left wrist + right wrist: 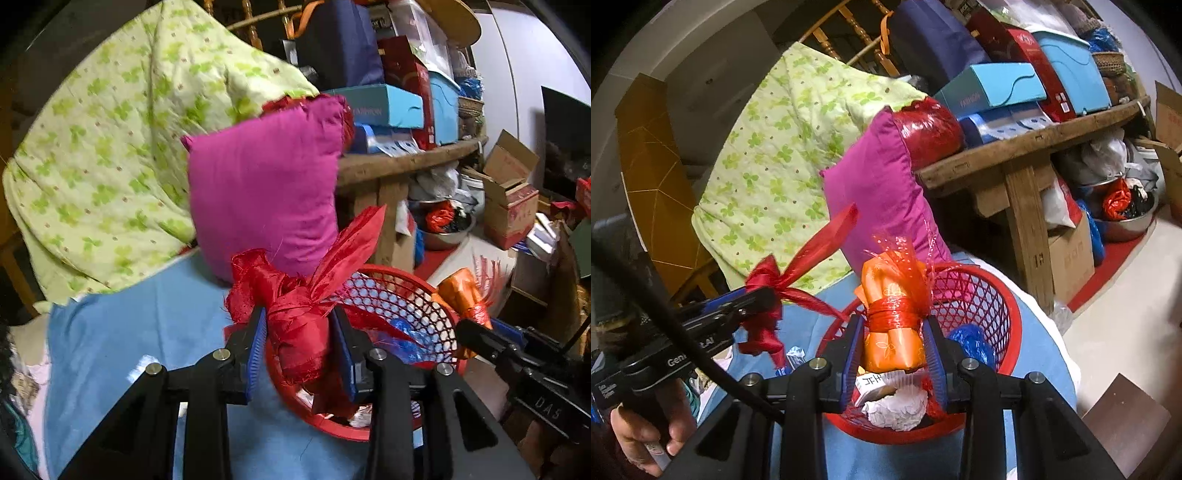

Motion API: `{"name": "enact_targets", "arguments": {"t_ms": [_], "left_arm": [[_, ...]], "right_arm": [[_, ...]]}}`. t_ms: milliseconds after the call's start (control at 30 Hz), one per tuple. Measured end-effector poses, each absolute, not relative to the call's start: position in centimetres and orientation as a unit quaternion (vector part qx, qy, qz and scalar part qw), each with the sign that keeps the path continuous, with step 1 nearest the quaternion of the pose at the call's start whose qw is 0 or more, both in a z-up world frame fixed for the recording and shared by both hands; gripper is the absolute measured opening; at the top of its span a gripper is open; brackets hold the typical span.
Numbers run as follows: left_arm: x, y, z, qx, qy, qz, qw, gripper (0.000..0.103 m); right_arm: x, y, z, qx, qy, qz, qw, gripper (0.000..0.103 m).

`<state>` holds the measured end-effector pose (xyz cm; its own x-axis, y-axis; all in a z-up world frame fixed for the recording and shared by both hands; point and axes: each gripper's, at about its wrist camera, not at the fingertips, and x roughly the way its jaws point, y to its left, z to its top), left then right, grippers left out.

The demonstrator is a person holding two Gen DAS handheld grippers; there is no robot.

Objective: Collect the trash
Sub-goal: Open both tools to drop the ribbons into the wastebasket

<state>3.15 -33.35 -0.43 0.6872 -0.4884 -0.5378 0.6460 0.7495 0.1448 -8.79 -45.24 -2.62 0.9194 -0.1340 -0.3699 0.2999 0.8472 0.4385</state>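
Note:
My left gripper (299, 317) is shut on a crumpled red ribbon bundle (295, 343), held over the near rim of a red mesh basket (413, 291). My right gripper (894, 325) is shut on an orange wrapper bundle tied with red netting (892, 343), just above the same basket (982, 295). Crumpled white paper (897, 406), a small printed carton (871, 384) and blue plastic (971, 339) lie inside the basket. In the left wrist view the right gripper (469, 325) and its orange bundle (461, 291) show at the right. In the right wrist view the left gripper (768, 295) shows with the ribbon (812, 251).
The basket stands on a blue sheet (147, 332). Behind it lean a magenta pillow (262, 199) and a green patterned quilt (110, 147). A wooden bench (1015, 155) stacked with boxes stands at the right, with a metal bowl (1126, 221) and cardboard boxes on the floor.

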Motion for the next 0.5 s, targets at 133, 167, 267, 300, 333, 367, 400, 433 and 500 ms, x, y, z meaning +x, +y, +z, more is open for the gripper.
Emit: {"name": "enact_targets", "arguments": {"t_ms": [133,167,267,300,333,367,400,433,500], "left_arm": [[4.4,-33.1,-1.8,0.146,0.267,-0.320,0.897,0.051],[4.7,-32.9,-2.0,0.143,0.271,-0.320,0.897,0.058],[5.4,-31.9,-2.7,0.128,0.280,-0.322,0.895,0.060],[5.5,-31.6,-2.8,0.127,0.281,-0.319,0.896,0.060],[5.7,-31.1,-3.0,0.126,0.281,-0.314,0.898,0.060],[5.9,-30.5,-3.1,0.123,0.282,-0.310,0.900,0.060],[6.2,-29.9,-3.2,0.120,0.284,-0.305,0.901,0.060],[6.5,-29.0,-3.3,0.115,0.286,-0.299,0.903,0.060],[7.2,-26.8,-3.7,0.106,0.290,-0.280,0.909,0.060]], "right_arm": [[-8.3,-45.8,-3.7,0.270,0.183,-0.114,0.938,0.037],[-8.1,-46.0,-3.9,0.275,0.189,-0.115,0.936,0.039],[-8.1,-46.6,-4.7,0.300,0.189,-0.114,0.928,0.066],[-8.2,-46.7,-4.8,0.307,0.184,-0.112,0.927,0.066],[-8.3,-46.7,-4.9,0.310,0.181,-0.111,0.927,0.065],[-8.3,-46.7,-4.8,0.308,0.180,-0.115,0.927,0.065],[-8.3,-46.5,-4.6,0.303,0.177,-0.119,0.929,0.065],[-8.3,-46.4,-4.4,0.299,0.173,-0.120,0.931,0.065],[-8.3,-45.8,-3.8,0.290,0.166,-0.113,0.936,0.065]]}}
